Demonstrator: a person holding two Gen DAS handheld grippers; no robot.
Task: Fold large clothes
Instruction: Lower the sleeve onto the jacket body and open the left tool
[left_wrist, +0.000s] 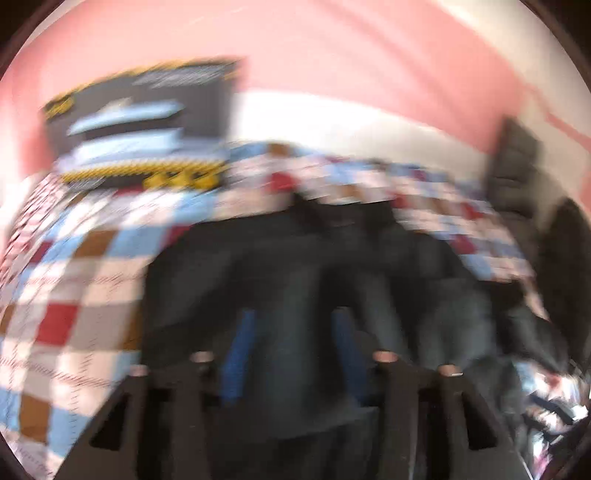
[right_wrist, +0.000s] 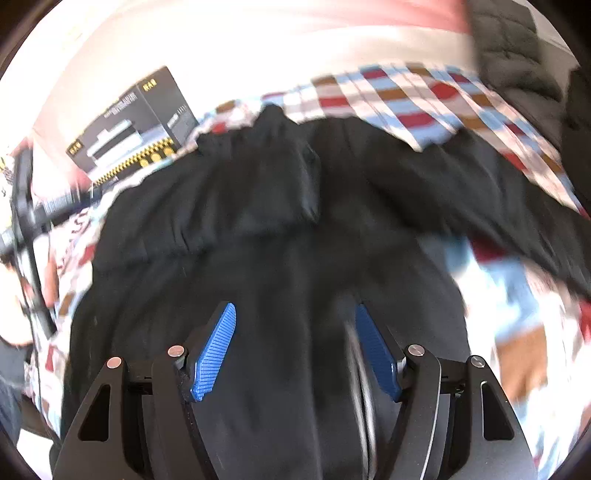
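Note:
A large black garment (left_wrist: 295, 266) lies spread on a checked bedspread (left_wrist: 74, 295); this left wrist view is heavily blurred. My left gripper (left_wrist: 293, 317) hovers low over the cloth, its blue pads (left_wrist: 240, 354) standing apart; the blur hides whether any cloth sits between them. In the right wrist view the same garment (right_wrist: 258, 221) fills the middle, with a folded sleeve or hood bunched at the top. My right gripper (right_wrist: 295, 308) is open just above the garment's body, nothing pinched between its blue pads (right_wrist: 216, 350). A pale streak runs beside the right pad.
A dark box with yellow print (left_wrist: 147, 122) (right_wrist: 136, 122) stands on the bed at the back left. A dark quilted jacket (right_wrist: 517, 55) hangs at the far right. A black stand (right_wrist: 26, 206) is at the left edge. The bedspread (right_wrist: 406, 99) meets a pink wall.

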